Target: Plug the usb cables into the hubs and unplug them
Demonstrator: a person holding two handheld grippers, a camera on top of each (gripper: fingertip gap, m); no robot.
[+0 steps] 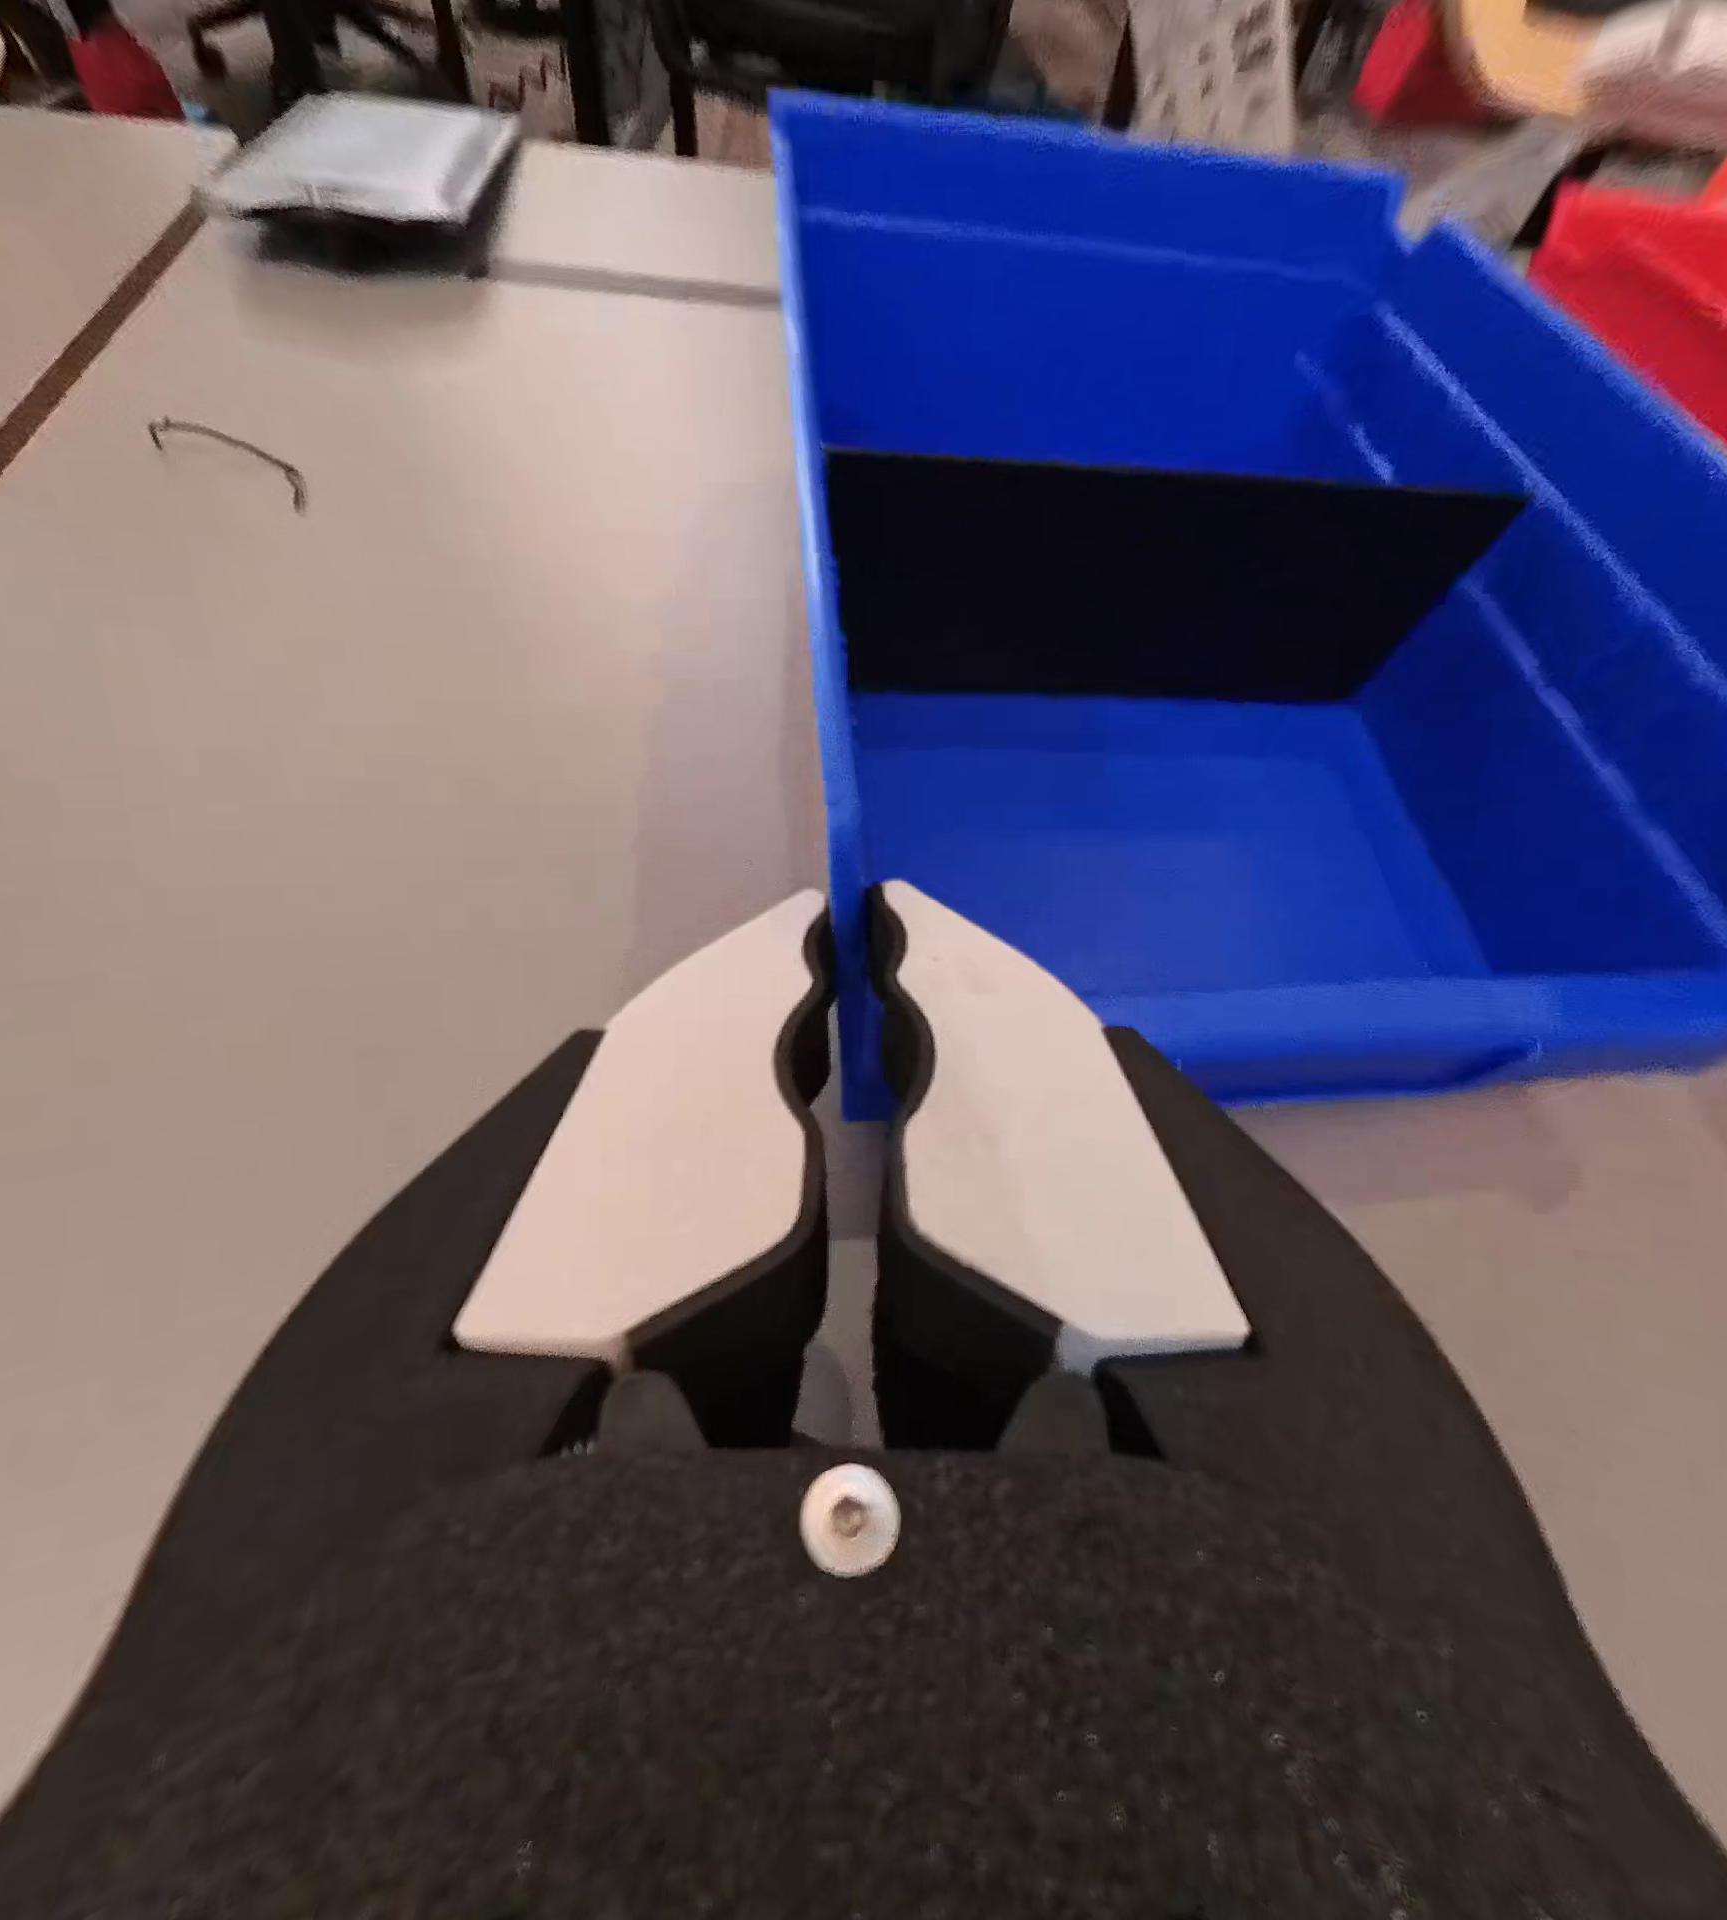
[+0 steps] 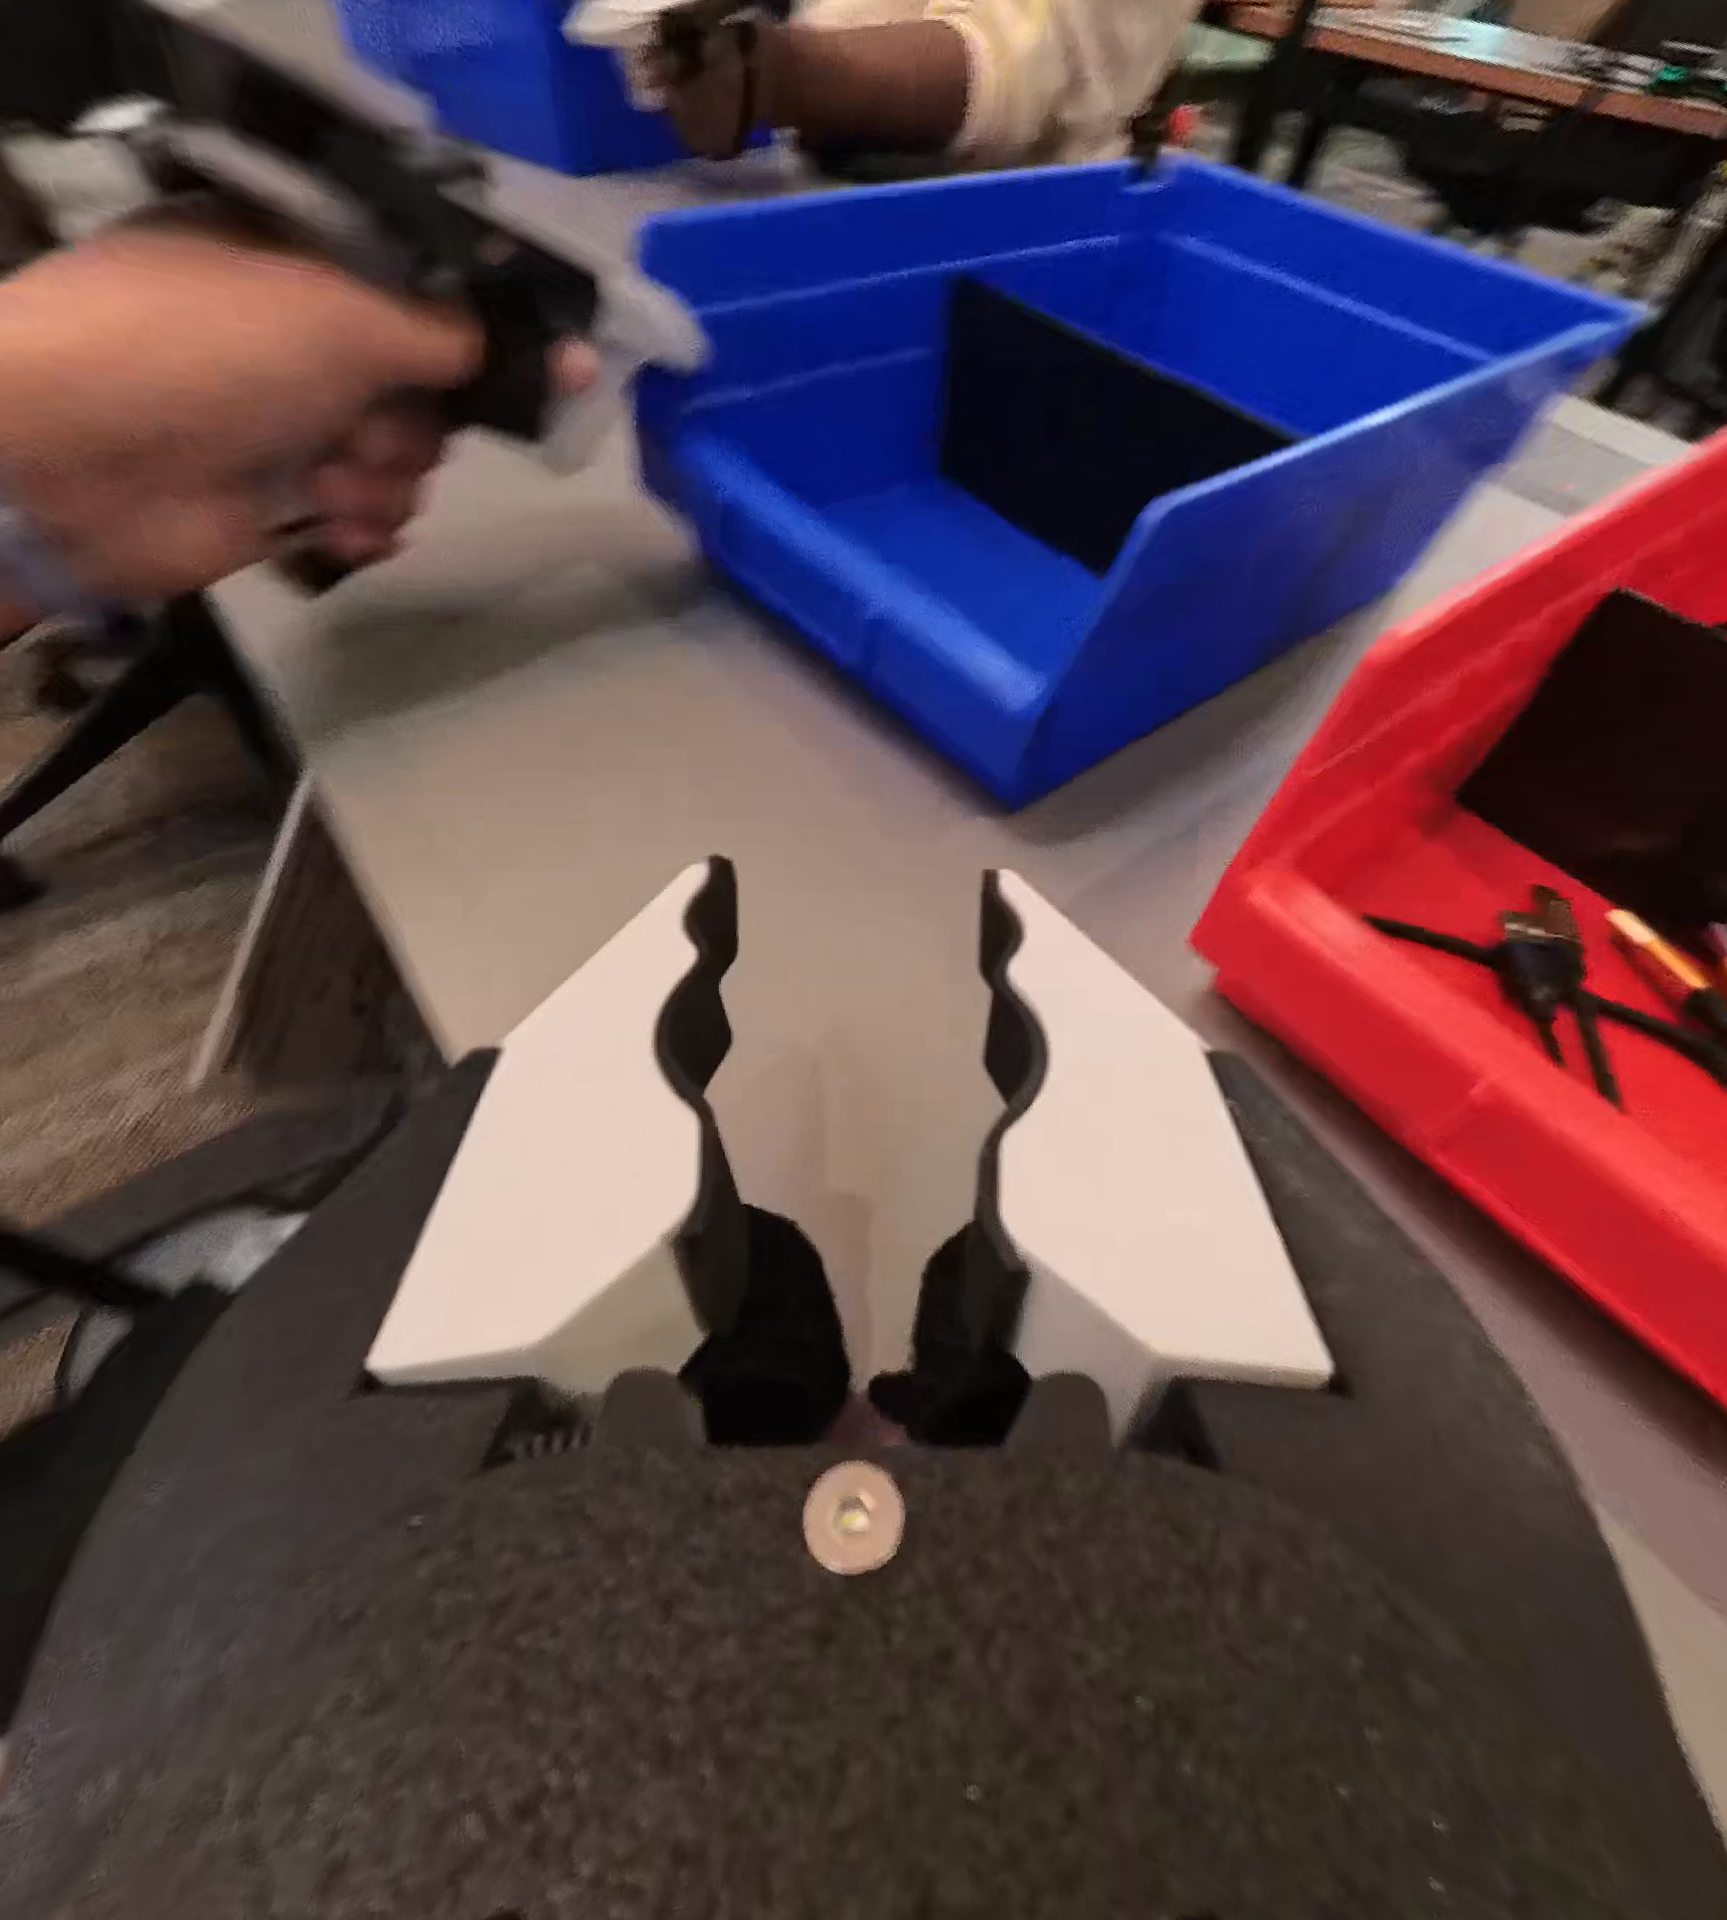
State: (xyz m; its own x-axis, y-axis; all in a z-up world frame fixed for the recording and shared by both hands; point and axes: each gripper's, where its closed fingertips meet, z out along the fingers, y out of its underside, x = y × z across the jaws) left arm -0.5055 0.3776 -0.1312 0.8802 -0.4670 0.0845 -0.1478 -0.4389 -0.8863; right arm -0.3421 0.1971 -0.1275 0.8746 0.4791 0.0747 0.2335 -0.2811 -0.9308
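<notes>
Left wrist view, far left: thin bent dark wire piece (image 1: 230, 457) lying alone on grey laminate tabletop (image 1: 371, 779), well apart from everything. Behind it, flat black pouch (image 1: 371, 182) at table's far edge. Centre: left gripper (image 1: 848, 920), white fingers with black wavy pads, nearly closed, only a narrow slit between tips, nothing clamped; tips hovering just beside near-left corner of blue plastic storage bin (image 1: 1306, 1039). Contact with that corner: cannot tell. Inside bin, upright black divider panel (image 1: 1129, 577) splitting it into near and far compartments, both showing bare blue floor. Far right: edge of red plastic bin (image 1: 1690, 312), beside the blue one. Right wrist view, left side: blurred hand (image 2: 184, 416) gripping the left gripper's handle, its white tips right at blue bin's (image 2: 1046, 665) corner. Centre: right gripper (image 2: 854, 883) over bare tabletop (image 2: 547, 748), fingers spread moderately wide, clear gap, nothing held, near neither bin. Black divider (image 2: 1067, 436) again visible mid-bin. Behind, second blue bin (image 2: 506, 73) and another person's forearm (image 2: 838, 94). Right: red bin (image 2: 1441, 1091) with own black divider (image 2: 1669, 790), near compartment holding loose black cable connectors with orange-gold plugs (image 2: 1669, 997).
</notes>
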